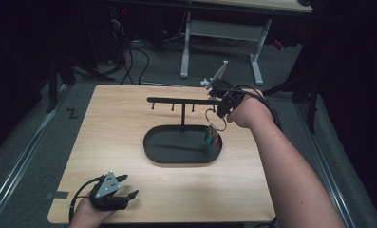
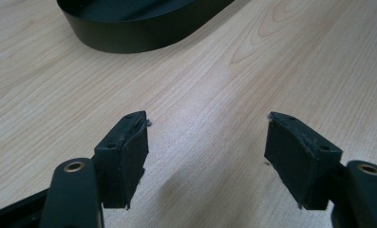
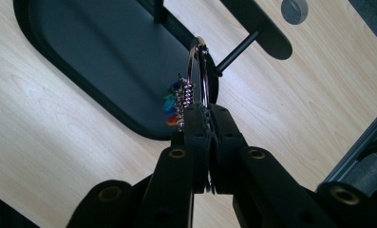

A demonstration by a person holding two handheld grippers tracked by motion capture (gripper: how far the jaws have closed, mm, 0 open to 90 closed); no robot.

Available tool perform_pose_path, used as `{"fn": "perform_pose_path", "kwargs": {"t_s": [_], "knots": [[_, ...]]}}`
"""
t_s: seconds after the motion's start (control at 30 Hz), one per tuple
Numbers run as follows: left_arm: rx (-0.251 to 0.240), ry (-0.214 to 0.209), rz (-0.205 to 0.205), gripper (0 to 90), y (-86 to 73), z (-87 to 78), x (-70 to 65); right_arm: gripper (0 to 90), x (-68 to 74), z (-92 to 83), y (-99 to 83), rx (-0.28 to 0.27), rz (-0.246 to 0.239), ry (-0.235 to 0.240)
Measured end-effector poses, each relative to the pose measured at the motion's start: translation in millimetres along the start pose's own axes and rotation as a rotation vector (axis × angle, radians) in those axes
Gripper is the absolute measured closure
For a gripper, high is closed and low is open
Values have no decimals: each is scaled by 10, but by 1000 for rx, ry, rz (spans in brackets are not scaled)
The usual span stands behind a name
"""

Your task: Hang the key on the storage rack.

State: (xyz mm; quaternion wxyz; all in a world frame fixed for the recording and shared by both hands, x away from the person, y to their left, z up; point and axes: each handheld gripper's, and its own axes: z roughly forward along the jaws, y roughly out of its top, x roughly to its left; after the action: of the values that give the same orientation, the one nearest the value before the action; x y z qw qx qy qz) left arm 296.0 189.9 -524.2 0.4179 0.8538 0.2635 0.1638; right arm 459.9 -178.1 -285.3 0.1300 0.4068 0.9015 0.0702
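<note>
Two tools over a light wooden bench (image 1: 129, 118). Right tool (image 1: 219, 110) at about two o'clock of the bench, raised above the surface, jaws pressed together on a thin silver metal key ring (image 3: 199, 71) strung with small colourful tags (image 3: 170, 103) in blue, green and orange. Ring held upright, just beside the nearest peg (image 3: 237, 49) under the right end of the black horizontal bar (image 1: 181, 100); touching or not, cannot tell. Tags dangling over the right end of the black oval tray (image 1: 153, 154) at bench centre, with the bar's thin black post (image 1: 183, 116) rising from it. Left tool (image 2: 206, 142) low at seven o'clock, near the front edge, jaws spread wide with only bare wood between them, grey three-cornered plate (image 1: 107, 185) on top. Tray's curved black wall (image 2: 143, 35) ahead of the left tool, well apart.
</note>
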Motion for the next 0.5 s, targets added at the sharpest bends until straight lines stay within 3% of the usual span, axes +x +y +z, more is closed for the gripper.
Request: {"fn": "perform_pose_path", "kwargs": {"t_s": [0.27, 0.33, 0.5], "knots": [[6, -2, 4, 313, 0, 1, 1, 878, -53, 89, 56, 5, 34, 8], [10, -4, 4, 313, 0, -1, 1, 878, -84, 118, 68, 4, 17, 3], [10, -3, 5, 313, -1, 2, 1, 877, -135, 176, 81, 8, 29, 4]]}}
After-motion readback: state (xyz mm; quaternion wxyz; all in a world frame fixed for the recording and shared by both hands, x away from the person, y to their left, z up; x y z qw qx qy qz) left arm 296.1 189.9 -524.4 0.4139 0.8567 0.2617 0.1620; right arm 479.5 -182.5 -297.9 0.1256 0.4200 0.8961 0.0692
